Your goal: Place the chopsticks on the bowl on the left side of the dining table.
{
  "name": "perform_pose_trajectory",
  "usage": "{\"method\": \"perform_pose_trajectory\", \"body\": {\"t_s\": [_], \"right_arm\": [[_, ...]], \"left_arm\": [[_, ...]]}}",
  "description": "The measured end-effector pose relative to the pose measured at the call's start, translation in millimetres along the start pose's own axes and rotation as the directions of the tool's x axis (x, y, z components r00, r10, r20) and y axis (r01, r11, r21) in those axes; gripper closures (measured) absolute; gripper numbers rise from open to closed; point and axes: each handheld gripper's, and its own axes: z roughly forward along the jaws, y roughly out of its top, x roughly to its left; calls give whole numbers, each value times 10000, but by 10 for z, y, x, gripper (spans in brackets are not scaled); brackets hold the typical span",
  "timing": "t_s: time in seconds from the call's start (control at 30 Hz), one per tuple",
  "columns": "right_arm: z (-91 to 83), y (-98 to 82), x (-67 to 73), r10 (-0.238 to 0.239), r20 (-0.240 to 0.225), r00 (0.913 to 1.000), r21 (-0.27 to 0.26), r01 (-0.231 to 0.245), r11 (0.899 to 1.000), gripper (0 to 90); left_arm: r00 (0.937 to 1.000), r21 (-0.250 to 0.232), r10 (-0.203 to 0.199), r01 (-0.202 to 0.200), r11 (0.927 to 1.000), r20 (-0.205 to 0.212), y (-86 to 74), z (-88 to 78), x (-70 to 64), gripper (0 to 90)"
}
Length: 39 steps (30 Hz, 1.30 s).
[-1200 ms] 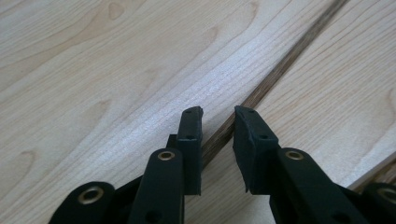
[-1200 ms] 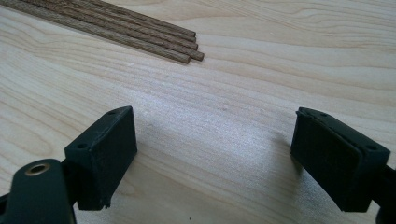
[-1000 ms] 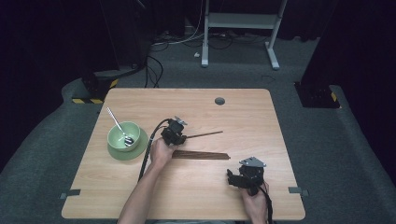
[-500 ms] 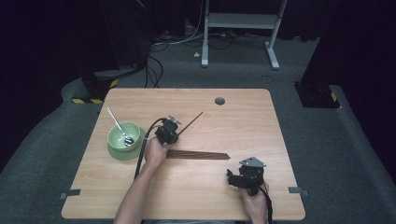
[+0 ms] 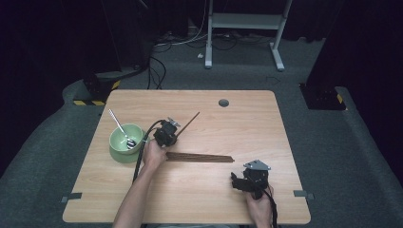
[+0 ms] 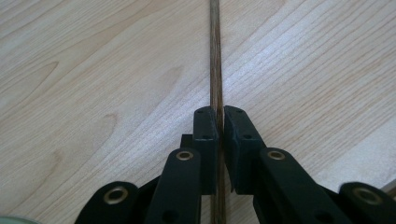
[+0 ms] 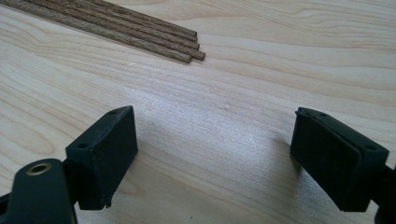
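Note:
My left gripper (image 5: 172, 129) is shut on a single dark wooden chopstick (image 5: 189, 122) that slants away toward the table's far right. In the left gripper view the chopstick (image 6: 215, 56) runs straight up from between the pressed pads, and the left gripper (image 6: 220, 122) hangs over bare wood. A bundle of several chopsticks (image 5: 199, 157) lies flat at mid-table, just right of my left hand. My right gripper (image 5: 236, 182) rests near the front right, open with nothing between its fingers. In the right gripper view the bundle's ends (image 7: 140, 32) lie beyond the right gripper (image 7: 215, 154).
A green bowl (image 5: 119, 149) with a metal spoon (image 5: 119, 127) in it stands at the left, close to my left hand. A round cable hole (image 5: 223, 102) sits near the table's far edge. Dark floor, cables and a desk frame lie behind the table.
The left gripper has shifted slightly left, toward the bowl. The chopstick in it has swung from lying across the table to slanting toward the far right. The right gripper has stayed put.

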Motion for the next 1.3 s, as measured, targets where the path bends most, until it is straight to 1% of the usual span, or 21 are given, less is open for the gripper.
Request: {"method": "perform_pose_trajectory", "body": {"t_s": [0.23,0.37,0.5,0.63,0.7,0.77,0.87,0.93,1.1,1.17,1.23,1.3], "right_arm": [[-2,0,2,-23,-13,10000,17,23,10000,144],[-2,0,4,-24,-17,10000,16,24,10000,143],[-3,-1,8,-29,-20,10000,17,29,10000,144],[-4,-2,10,-12,-23,10000,25,12,10000,144],[-4,-2,11,-13,-26,10000,14,13,10000,143],[-4,-2,11,-13,-27,10000,13,13,10000,143],[-4,-2,12,-1,-30,10000,17,1,10000,143],[-4,-2,14,19,-31,10000,24,-19,10000,143],[-4,-3,13,-17,-30,10000,16,17,10000,143],[-5,-3,14,-26,-35,10000,16,26,10000,143],[-5,-3,14,-25,-37,10000,16,25,10000,143],[-5,-3,15,-26,-35,10000,15,26,10000,143]], "left_arm": [[9999,-15,124,-124,9999,-58,-6,-2,-5,832],[10000,-6,35,-35,10000,38,-13,-7,10,832],[10000,72,34,-34,10000,6,-10,-12,3,834],[10000,44,41,-41,10000,-33,-14,-11,-2,835],[10000,-53,25,-25,10000,-37,-14,-18,6,835],[9999,-246,-98,99,9996,38,-6,-40,1,835],[10000,-460,59,-62,9989,-66,22,-86,-19,836],[10000,-537,37,-38,9985,-19,25,-110,-20,836],[9999,-530,96,-91,9986,79,20,-132,-25,836],[9999,-654,125,-121,9978,60,29,-156,-35,836],[9998,-781,82,-70,9969,156,34,-185,-35,836],[9998,-830,108,-94,9965,164,32,-202,-39,836]]}}
